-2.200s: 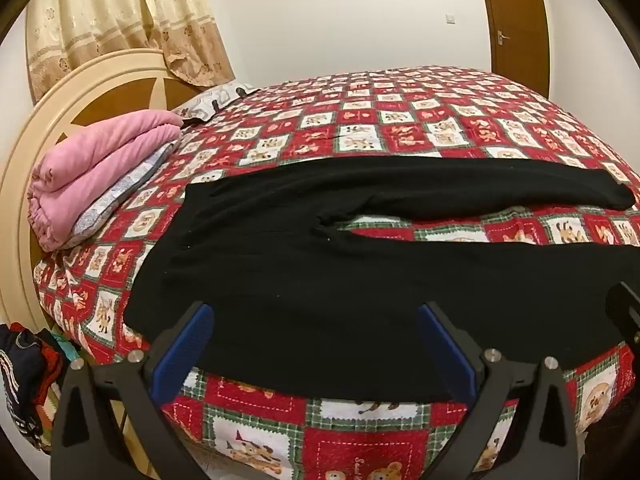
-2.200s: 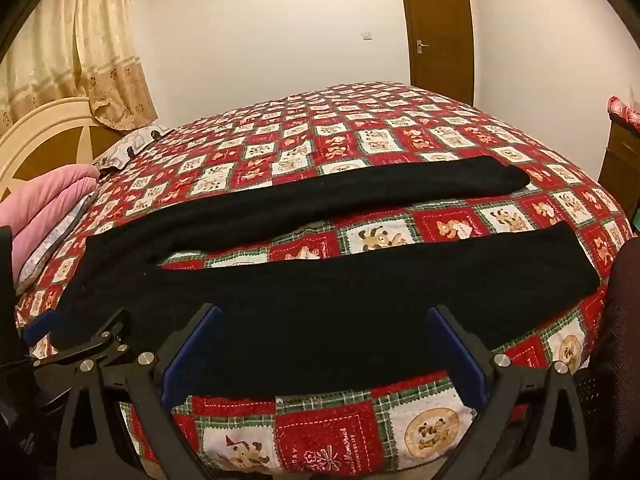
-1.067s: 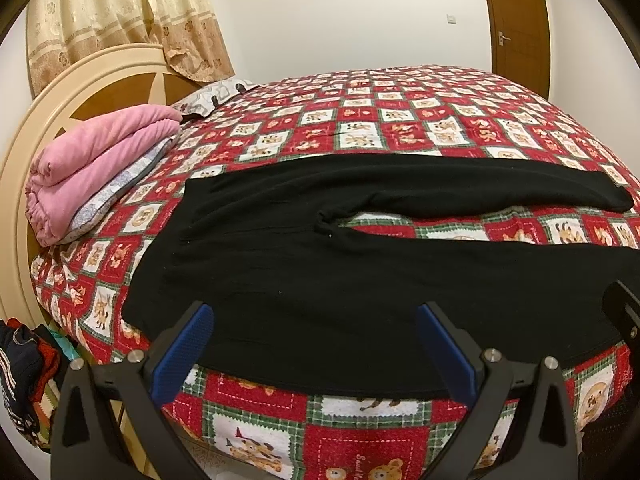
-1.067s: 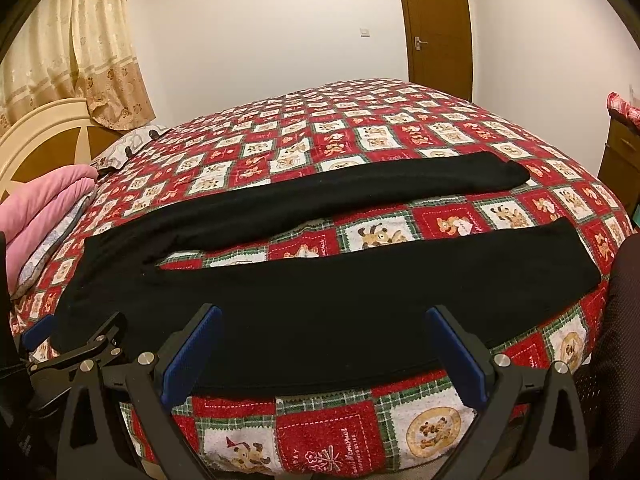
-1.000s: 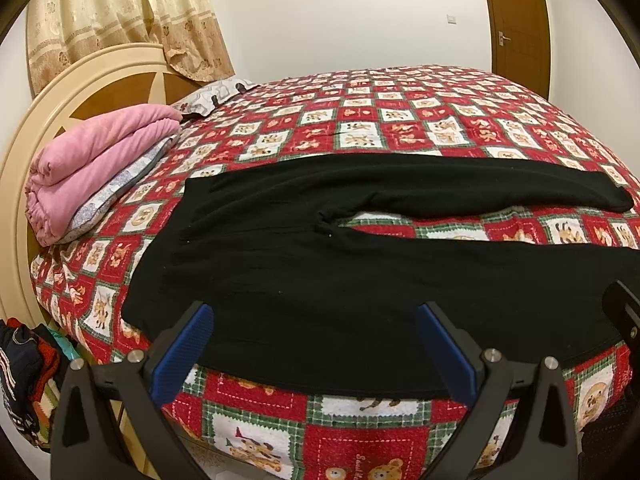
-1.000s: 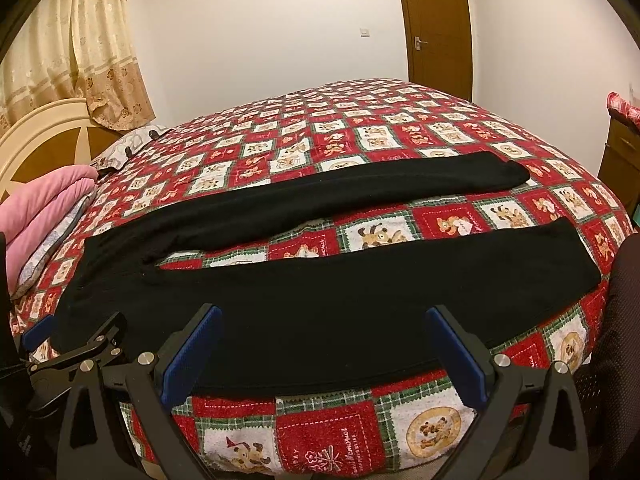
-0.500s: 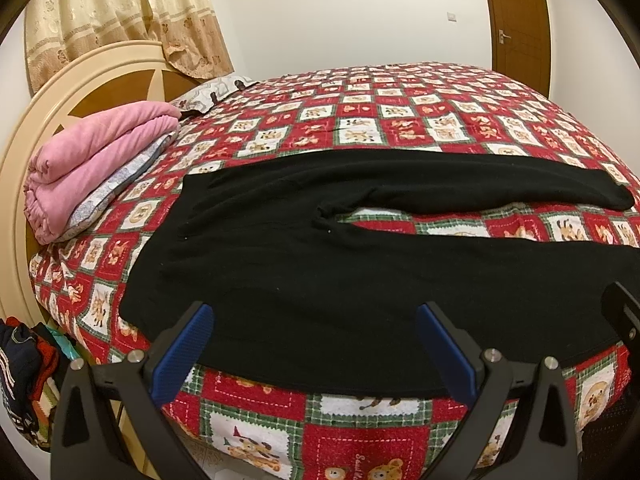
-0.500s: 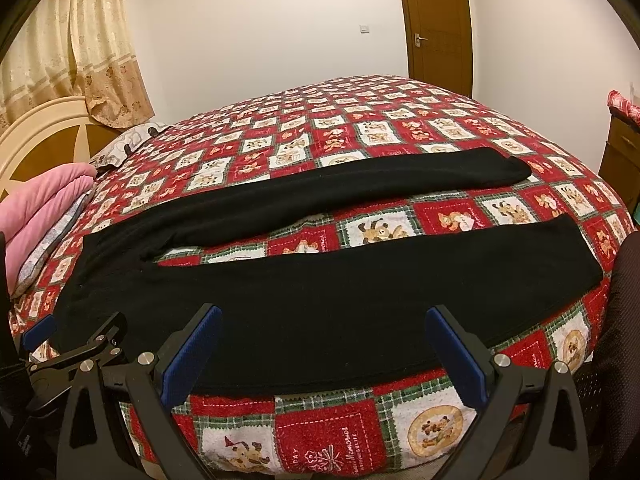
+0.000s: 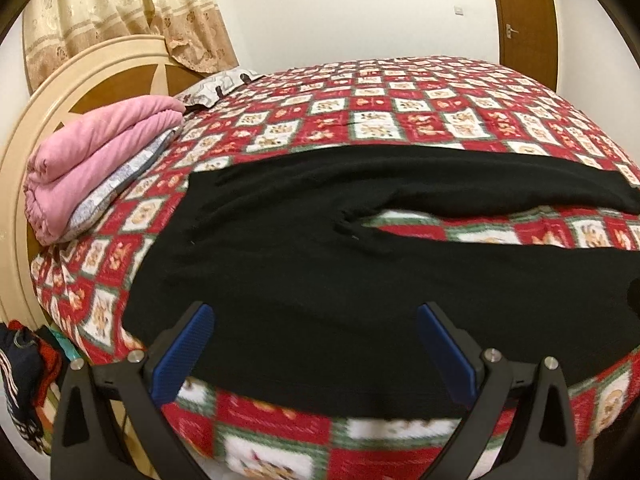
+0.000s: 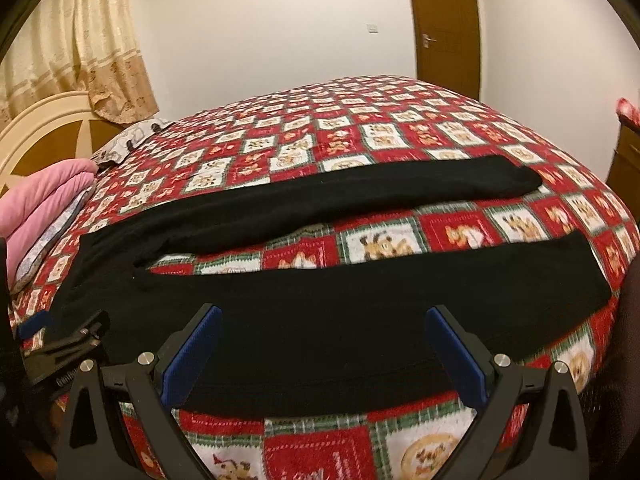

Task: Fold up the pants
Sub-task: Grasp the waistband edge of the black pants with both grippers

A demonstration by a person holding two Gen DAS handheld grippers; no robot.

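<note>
Tools first: the left tool (image 9: 314, 346) and the right tool (image 10: 322, 346) both stand wide open and empty, at 6 o'clock of each view, just before the bed's (image 10: 320, 448) near edge. The black pants (image 10: 320, 312) lie flat beyond them, legs spread apart, probably so one leg can fold over the other. At 10 o'clock rests a pink blanket (image 9: 92, 160).

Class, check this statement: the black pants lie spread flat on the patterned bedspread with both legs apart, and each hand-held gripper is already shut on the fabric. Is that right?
Not quite. The black pants do lie flat on the bedspread with legs apart, but neither hand-held gripper grips them. The left wrist view shows the left hand-held gripper open, and the right wrist view shows the right hand-held gripper open.
</note>
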